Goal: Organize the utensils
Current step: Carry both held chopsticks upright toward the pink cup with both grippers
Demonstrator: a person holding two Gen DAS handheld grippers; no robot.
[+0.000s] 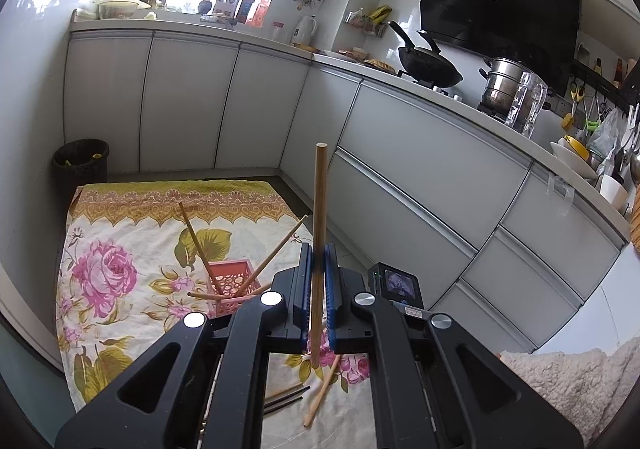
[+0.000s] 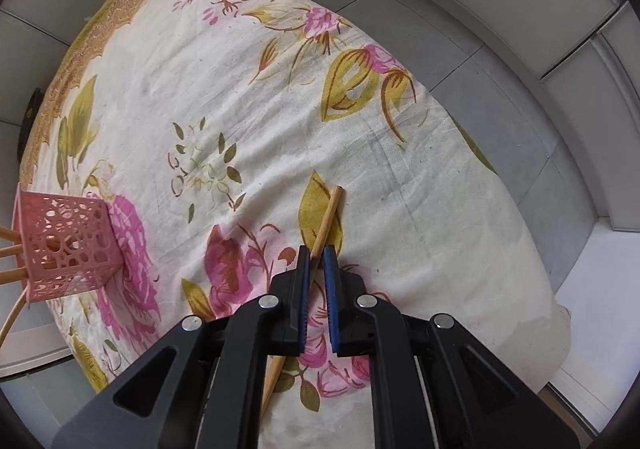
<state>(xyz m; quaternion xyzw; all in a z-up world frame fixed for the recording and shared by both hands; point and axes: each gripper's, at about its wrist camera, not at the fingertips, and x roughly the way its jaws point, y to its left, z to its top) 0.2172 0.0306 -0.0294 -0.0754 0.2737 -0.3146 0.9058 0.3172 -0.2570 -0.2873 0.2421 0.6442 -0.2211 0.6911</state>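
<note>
Chopsticks and the pink holder on the floral cloth
Left tool clenches an upright chopstick right of the pink holder; right tool, slightly parted, straddles a lying chopstick

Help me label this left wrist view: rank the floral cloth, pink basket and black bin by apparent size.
1. floral cloth, clearly largest.
2 and 3. black bin and pink basket look alike; the bin stands farther off, so I won't rank them.

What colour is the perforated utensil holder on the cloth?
Pink utensil holder; clearest in the right wrist view.
</note>
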